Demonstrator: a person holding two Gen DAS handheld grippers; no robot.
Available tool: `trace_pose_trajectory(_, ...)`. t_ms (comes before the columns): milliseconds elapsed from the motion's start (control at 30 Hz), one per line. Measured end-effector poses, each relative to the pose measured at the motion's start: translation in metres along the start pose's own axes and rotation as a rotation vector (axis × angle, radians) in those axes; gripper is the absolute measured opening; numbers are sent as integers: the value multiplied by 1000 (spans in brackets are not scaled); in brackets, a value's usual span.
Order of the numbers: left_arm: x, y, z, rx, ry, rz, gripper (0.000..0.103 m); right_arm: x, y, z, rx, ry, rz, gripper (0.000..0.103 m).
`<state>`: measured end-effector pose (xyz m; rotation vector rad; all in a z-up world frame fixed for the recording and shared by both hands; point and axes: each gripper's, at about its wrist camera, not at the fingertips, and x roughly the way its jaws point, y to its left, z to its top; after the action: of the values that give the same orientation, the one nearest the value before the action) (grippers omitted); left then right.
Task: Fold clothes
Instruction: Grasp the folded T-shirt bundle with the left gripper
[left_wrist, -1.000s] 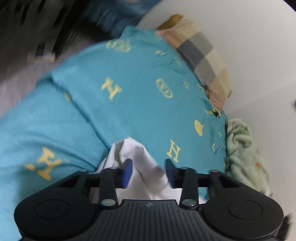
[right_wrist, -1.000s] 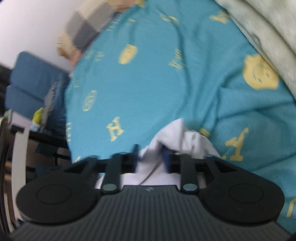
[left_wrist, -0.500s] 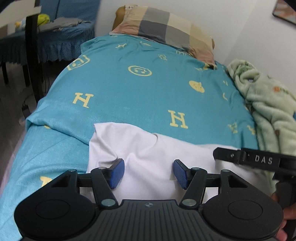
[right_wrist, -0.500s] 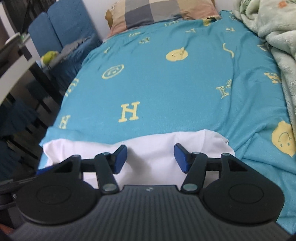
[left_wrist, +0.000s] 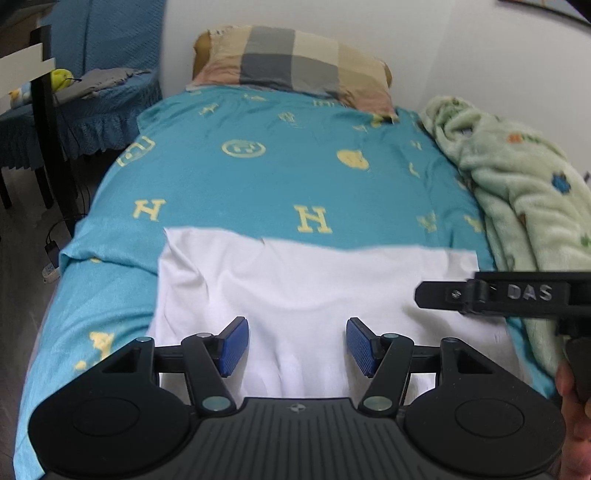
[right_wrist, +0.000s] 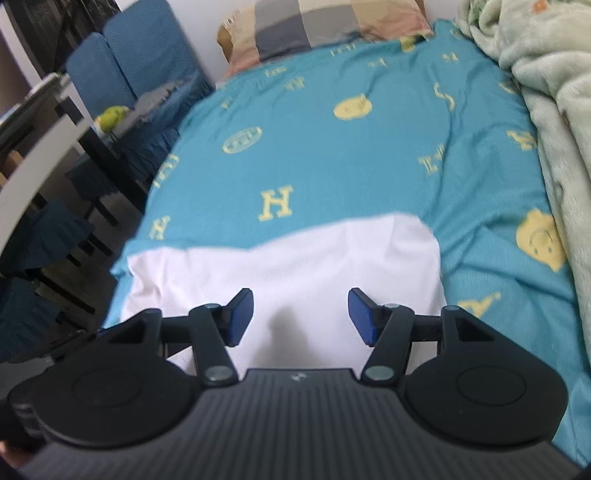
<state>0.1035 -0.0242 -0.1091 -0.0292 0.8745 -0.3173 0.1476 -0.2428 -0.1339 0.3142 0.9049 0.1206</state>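
Note:
A white garment (left_wrist: 295, 280) lies spread flat across the near end of a bed with a teal sheet (left_wrist: 277, 177). It also shows in the right wrist view (right_wrist: 295, 269). My left gripper (left_wrist: 295, 347) hovers over its near part, open and empty. My right gripper (right_wrist: 301, 317) hovers over the garment too, open and empty. The right gripper's body (left_wrist: 517, 293) shows at the right edge of the left wrist view, above the garment's right side. The garment's near edge is hidden under the grippers.
A checked pillow (left_wrist: 295, 62) lies at the head of the bed. A pale green fleece blanket (left_wrist: 517, 177) is heaped along the right side. Blue covered chairs (right_wrist: 140, 70) and a dark table (right_wrist: 48, 122) stand left of the bed.
Both grippers let go of the white garment and opened. The garment went from a bunched lump to lying spread flat, and both grippers pulled back toward the foot of the bed.

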Motion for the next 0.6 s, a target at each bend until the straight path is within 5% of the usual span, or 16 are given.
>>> trace_pose_trajectory(333,8,6,-6,-23,50,-7,62,22,-11,-2,65,66,9,60)
trace_pose_trajectory(600,-46,39,-26,-354,83,-173,77,-2,-26,2,194,25,87,60)
